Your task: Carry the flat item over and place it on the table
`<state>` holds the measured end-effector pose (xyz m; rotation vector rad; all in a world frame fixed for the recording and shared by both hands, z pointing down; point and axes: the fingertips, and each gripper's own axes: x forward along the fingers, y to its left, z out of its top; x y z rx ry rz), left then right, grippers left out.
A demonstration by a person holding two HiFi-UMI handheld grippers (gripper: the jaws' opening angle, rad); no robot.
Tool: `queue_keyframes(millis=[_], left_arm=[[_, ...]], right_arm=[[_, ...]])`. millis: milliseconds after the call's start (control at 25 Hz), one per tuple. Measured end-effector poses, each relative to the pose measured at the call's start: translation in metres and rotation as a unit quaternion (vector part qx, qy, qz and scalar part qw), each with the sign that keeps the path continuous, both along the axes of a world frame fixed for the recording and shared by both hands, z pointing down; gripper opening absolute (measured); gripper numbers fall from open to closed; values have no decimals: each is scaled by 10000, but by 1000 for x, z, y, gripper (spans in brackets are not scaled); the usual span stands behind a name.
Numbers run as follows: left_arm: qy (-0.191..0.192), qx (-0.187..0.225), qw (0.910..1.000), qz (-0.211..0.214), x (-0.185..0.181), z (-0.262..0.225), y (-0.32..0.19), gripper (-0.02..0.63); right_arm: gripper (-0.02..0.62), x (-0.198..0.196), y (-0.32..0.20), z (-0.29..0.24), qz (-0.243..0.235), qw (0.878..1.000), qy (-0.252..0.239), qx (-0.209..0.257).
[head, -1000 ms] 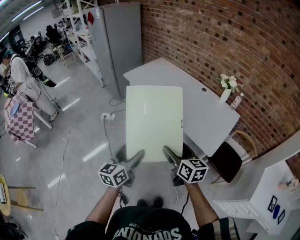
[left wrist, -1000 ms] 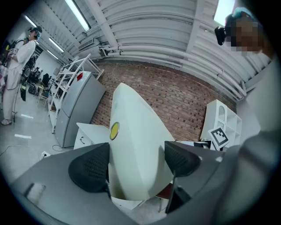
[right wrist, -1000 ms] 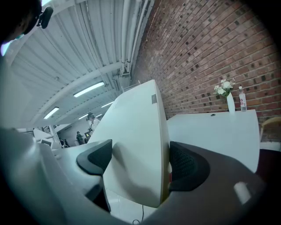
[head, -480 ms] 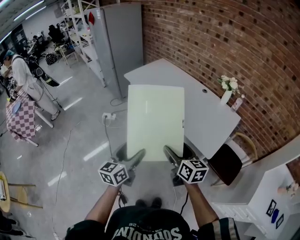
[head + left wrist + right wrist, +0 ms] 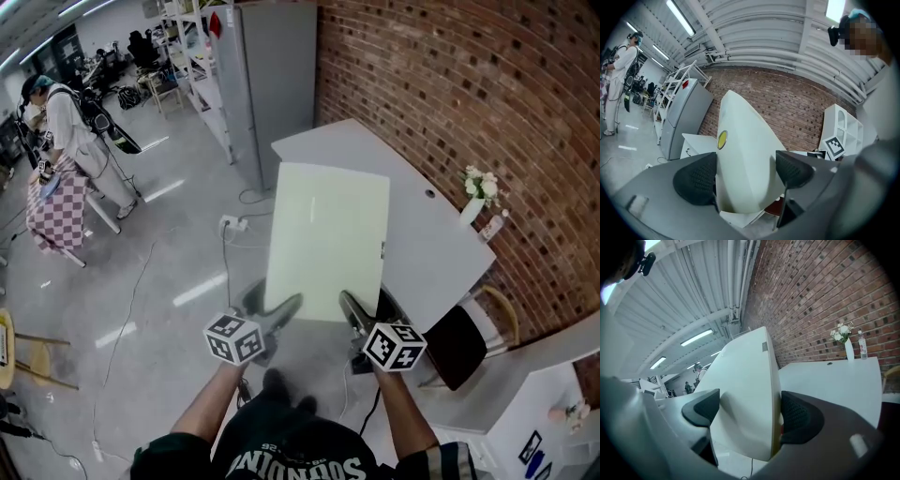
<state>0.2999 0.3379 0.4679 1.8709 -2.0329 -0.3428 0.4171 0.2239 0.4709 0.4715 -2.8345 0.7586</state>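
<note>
A pale cream flat board (image 5: 328, 239) is held out level in front of me, above the floor and the near part of a white table (image 5: 427, 234). My left gripper (image 5: 286, 307) is shut on the board's near edge at the left, my right gripper (image 5: 349, 306) on the same edge at the right. In the left gripper view the board (image 5: 743, 159) fills the gap between the black pads (image 5: 696, 180) and bears a small yellow round sticker (image 5: 722, 138). The right gripper view shows the board (image 5: 747, 394) clamped between the pads (image 5: 799, 418), with the table (image 5: 834, 380) beyond.
A brick wall (image 5: 469, 84) runs behind the table. A vase of white flowers (image 5: 476, 192) and a bottle (image 5: 492, 225) stand at the table's far side. A dark chair (image 5: 459, 342) is at its near end. A grey cabinet (image 5: 267, 75) and a person (image 5: 66, 131) are farther left.
I have moved forward and turned slightly: the table, the wall and the cabinet have shifted right and nearer in the head view. Both grippers keep the same hold on the board.
</note>
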Motion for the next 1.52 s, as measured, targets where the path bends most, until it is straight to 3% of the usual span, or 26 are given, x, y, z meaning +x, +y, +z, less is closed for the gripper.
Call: queue_keyframes(millis=[360,1080,1520], left_arm=[[71,16,10000,-48,-50,10,-27,397],[187,-17,9996,205,-258,19,-100,397],[287,4,9990,352,-329,27,-112,397]], right_arm=[[402,-50,-27,9,-32,10000,61,4],[400,-251,-93,17,285,9994,186,-63],[400,-319,-102,24,459,9985,294,-63]])
